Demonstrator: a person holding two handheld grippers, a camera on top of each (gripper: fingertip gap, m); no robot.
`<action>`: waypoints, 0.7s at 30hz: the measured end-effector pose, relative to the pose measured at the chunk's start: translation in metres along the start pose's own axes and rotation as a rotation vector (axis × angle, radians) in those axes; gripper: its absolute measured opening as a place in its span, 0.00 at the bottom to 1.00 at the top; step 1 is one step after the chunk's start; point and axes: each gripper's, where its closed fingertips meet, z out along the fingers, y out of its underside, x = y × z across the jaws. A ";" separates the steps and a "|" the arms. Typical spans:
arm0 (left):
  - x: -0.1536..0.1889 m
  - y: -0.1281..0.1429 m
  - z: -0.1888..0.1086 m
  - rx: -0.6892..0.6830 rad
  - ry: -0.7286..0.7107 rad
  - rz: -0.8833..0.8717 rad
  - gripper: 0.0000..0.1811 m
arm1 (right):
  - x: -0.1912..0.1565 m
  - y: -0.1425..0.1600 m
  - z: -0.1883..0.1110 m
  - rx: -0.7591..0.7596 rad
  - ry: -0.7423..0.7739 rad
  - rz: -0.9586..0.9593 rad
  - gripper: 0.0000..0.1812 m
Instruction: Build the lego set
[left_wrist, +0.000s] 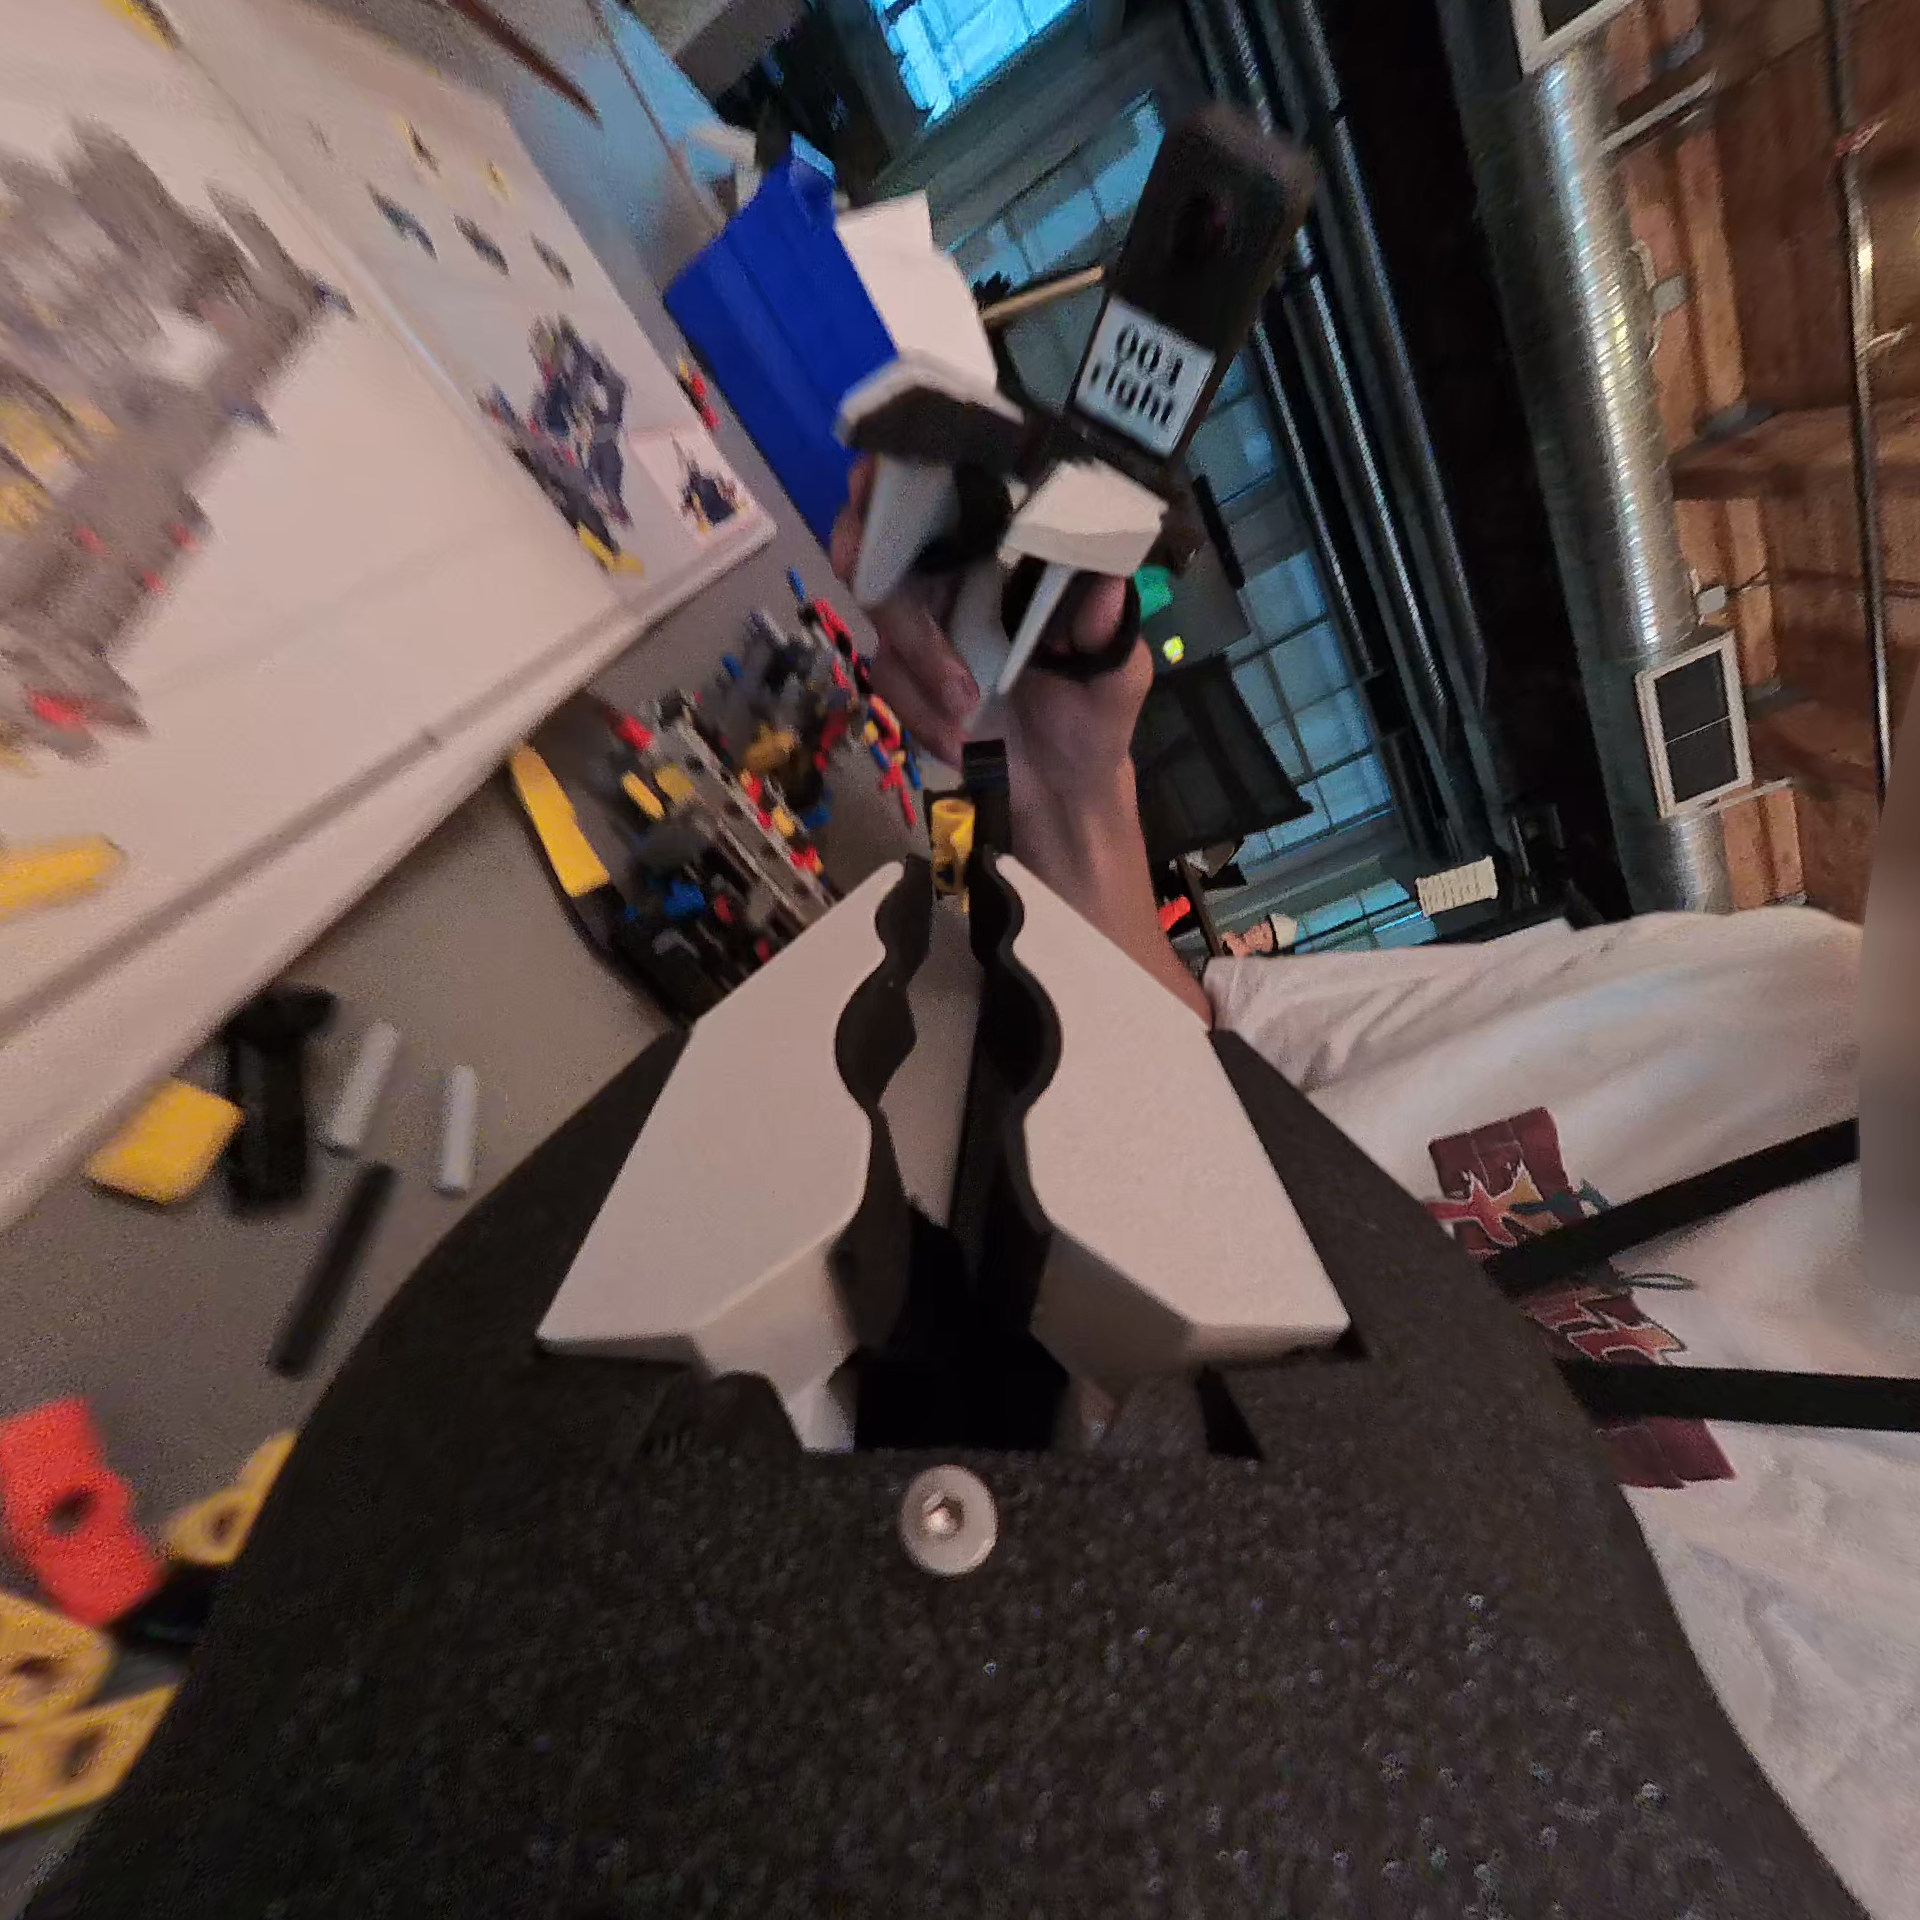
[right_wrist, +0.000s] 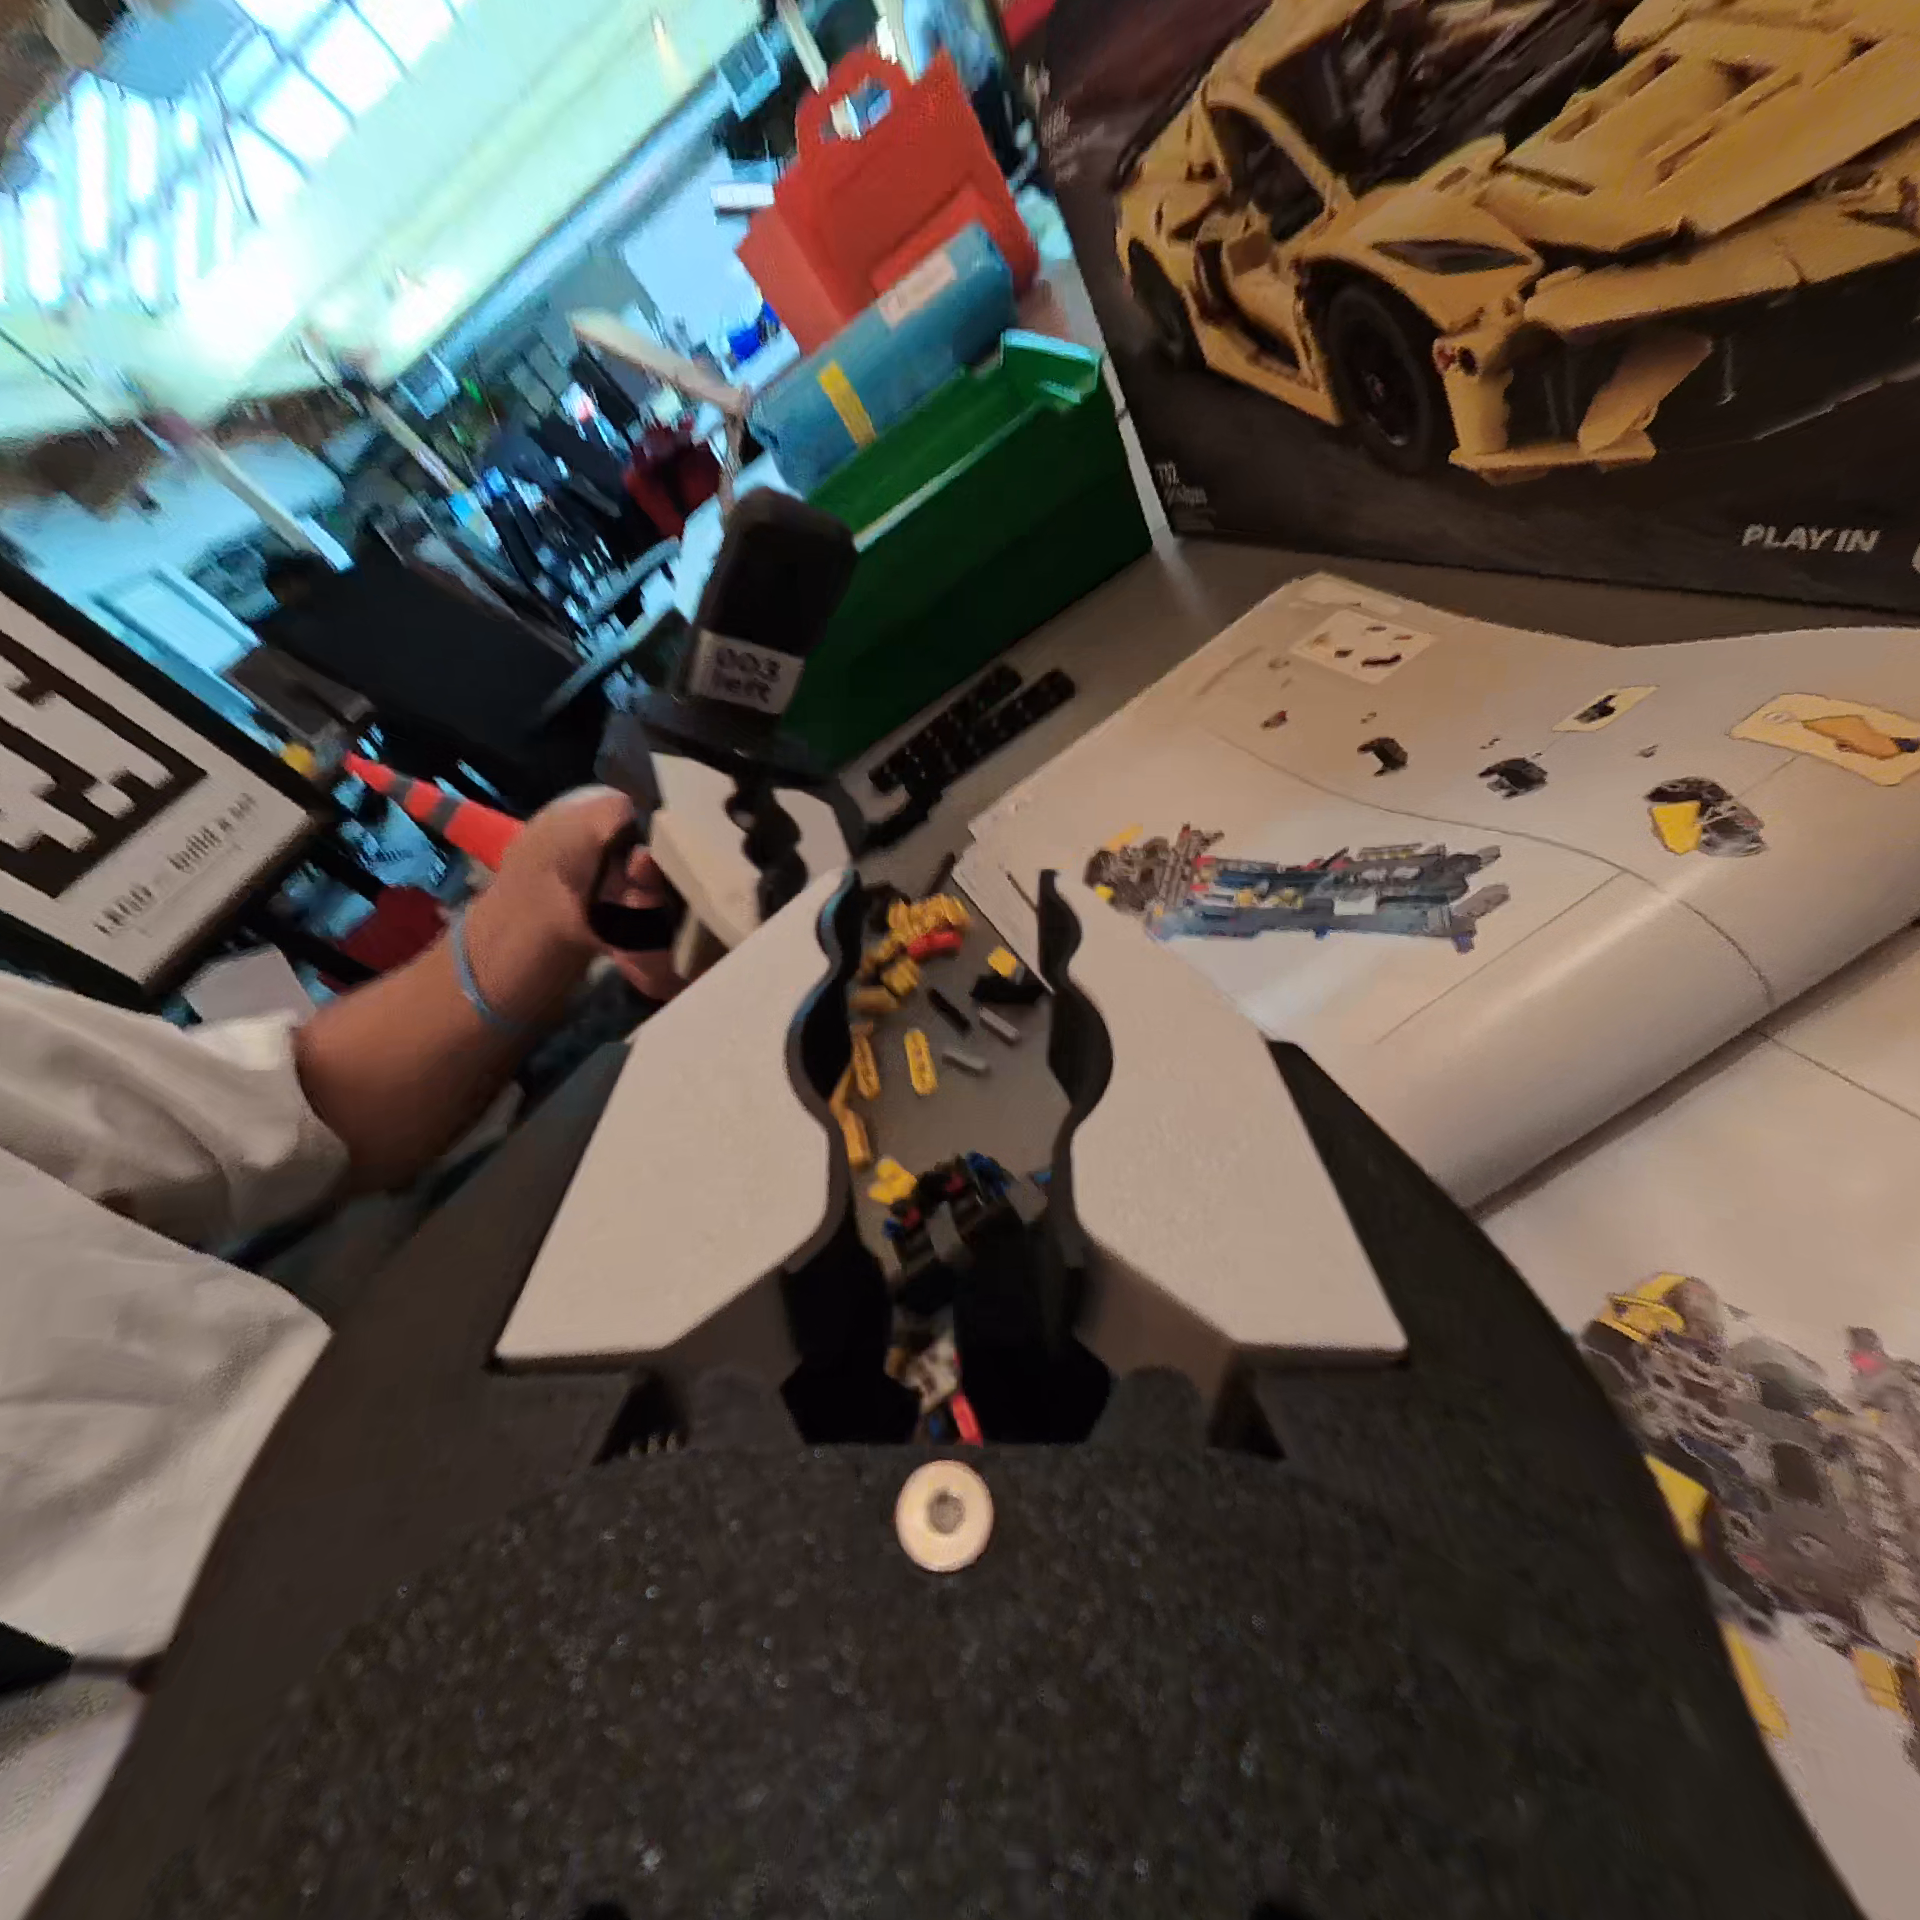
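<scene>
My left gripper (left_wrist: 954, 868) is tilted and its jaws are nearly closed on a small yellow Lego piece (left_wrist: 951, 831) at the fingertips. A thin black part runs back between the pads. Beyond it the partly built Lego assembly (left_wrist: 748, 790) lies on the grey table, blurred. My right gripper (right_wrist: 948, 894) is open and empty, held above loose yellow, black and grey Lego parts (right_wrist: 914, 997) and the dark assembly (right_wrist: 961, 1216). The right gripper (left_wrist: 956, 582) also shows in the left wrist view, held in a hand. The left gripper (right_wrist: 764, 862) shows in the right wrist view, left of my fingers.
An open instruction booklet (right_wrist: 1455, 935) lies to the right and also shows in the left wrist view (left_wrist: 364, 623). The Lego box (right_wrist: 1507, 312) stands behind it. A green bin (right_wrist: 966, 520), a blue bin (left_wrist: 779, 312), and loose yellow (left_wrist: 166, 1138), black (left_wrist: 270, 1091) and red (left_wrist: 62, 1496) parts lie around. About 8 cm separates my left fingertips from my right.
</scene>
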 end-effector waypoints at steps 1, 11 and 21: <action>0.002 0.011 0.004 -0.024 -0.010 -0.016 0.03 | 0.002 0.010 0.001 -0.053 0.022 -0.052 0.21; -0.005 0.049 0.017 -0.006 -0.046 -0.287 0.03 | -0.018 0.083 -0.003 -0.307 0.034 -0.537 0.22; -0.019 0.071 0.022 -0.027 -0.178 -0.313 0.03 | -0.047 0.103 0.004 -0.379 -0.047 -0.623 0.20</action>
